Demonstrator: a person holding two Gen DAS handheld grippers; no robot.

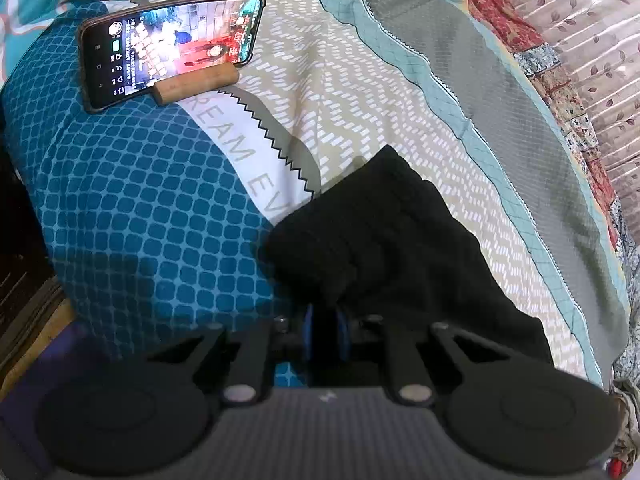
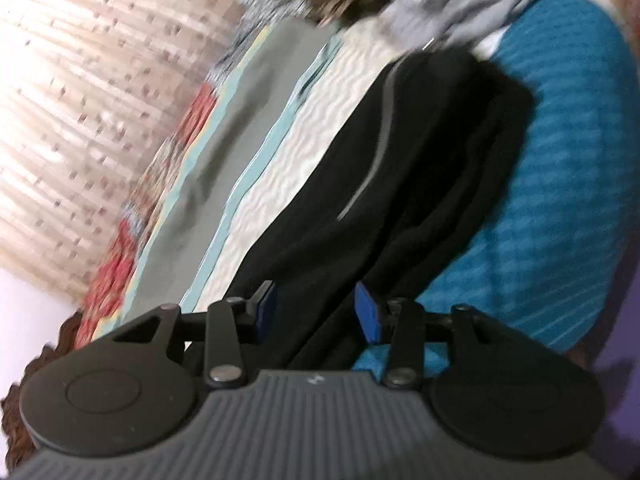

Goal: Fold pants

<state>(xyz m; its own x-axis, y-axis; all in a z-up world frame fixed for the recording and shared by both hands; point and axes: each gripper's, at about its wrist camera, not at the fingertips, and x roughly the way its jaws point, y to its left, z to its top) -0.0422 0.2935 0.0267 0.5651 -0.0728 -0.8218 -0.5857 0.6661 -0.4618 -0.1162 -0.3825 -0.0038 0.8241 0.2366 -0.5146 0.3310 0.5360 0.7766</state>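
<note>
1. Black pants (image 1: 384,240) lie along the patterned bedsheet (image 1: 360,92); phone (image 1: 168,48) propped beyond.
2. Left gripper (image 1: 326,328) pinches the pants' near edge; pads almost together.
3. Right gripper (image 2: 316,308) half open over pants; pads clear.

The right wrist view is motion-blurred, the heaped clothes (image 2: 432,4) indistinct; the black pants (image 1: 400,248) hide the left tongs' (image 1: 326,330) tips.

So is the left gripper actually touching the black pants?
Touching. In the left wrist view the left gripper is shut on the near edge of the black pants; the fabric runs straight in between its blue pads, with no gap showing.
</note>
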